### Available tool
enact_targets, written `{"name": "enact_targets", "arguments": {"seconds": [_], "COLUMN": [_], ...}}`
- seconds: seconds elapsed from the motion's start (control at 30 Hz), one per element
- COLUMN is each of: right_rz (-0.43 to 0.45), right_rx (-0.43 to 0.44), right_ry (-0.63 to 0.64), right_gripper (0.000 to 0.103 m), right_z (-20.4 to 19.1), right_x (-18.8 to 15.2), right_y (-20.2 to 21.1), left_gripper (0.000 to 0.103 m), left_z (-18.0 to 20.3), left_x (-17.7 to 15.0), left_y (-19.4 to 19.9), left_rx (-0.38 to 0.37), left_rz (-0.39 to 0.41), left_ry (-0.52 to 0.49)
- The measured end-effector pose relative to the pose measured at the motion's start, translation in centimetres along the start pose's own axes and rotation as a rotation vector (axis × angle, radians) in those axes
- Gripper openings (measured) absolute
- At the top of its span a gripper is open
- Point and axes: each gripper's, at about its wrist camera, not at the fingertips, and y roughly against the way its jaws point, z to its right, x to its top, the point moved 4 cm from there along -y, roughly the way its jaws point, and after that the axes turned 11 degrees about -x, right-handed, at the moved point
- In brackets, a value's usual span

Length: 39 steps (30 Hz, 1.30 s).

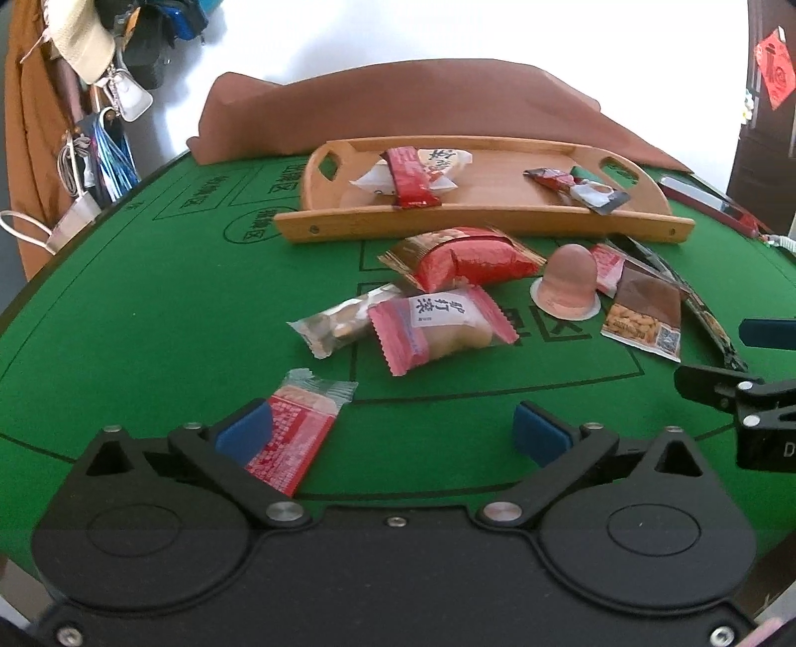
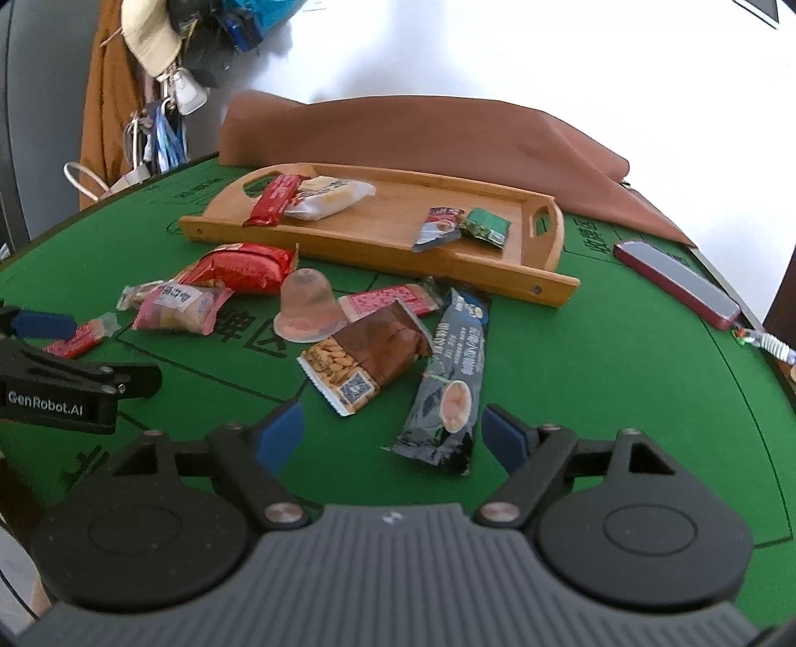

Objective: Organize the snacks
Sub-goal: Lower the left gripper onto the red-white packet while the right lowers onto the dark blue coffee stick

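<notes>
green felt, a tray at the far edge, and snacks between

green felt table (image 1: pixel 149 318) printed with dark lines and chinese characters lies under both your tools; a brown cloth (image 1: pixel 398 104) is heaped along its far edge, and bags and a pale hat (image 1: pixel 79 40) hang at the far left against a white wall. the wooden tray (image 1: pixel 477 226) sits just before the cloth and holds a red bar (image 1: pixel 410 176) over a pale packet at its left end, and a small dark sachet (image 1: pixel 592 191) at its right.

loose snacks lie mid-table near the tray: a red pouch (image 1: pixel 467 261), a pink pastry packet (image 1: pixel 438 323), a jelly cup (image 1: pixel 567 288), an almond packet (image 1: pixel 644 313).

your left gripper (image 1: pixel 393 430) is spread wide; its left pad lies over a red-and-white wafer packet (image 1: pixel 298 438), which you are not pinching.

your right gripper (image 2: pixel 393 433) is also spread, with a long black packet (image 2: pixel 447 393) lying flat between its fingers.

only the right view shows you the green packet (image 2: pixel 485 226) in the tray and the phone (image 2: pixel 676 283) near the table's right edge.
</notes>
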Motion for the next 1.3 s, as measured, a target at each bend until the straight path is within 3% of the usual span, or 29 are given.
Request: {"name": "enact_targets", "arguments": {"seconds": [1.3], "right_rz": [-0.031], "right_rx": [0.001], "right_ry": [0.027], "right_gripper": [0.091], "right_z": [-0.64], "right_x": [0.16], "right_y": [-0.91], "left_gripper": [0.103], "left_z": [0.00], "left_x": [0.03], "left_y": [-0.19], "left_rx": [0.050], "left_rz": [-0.001], "left_ry": [0.042]}}
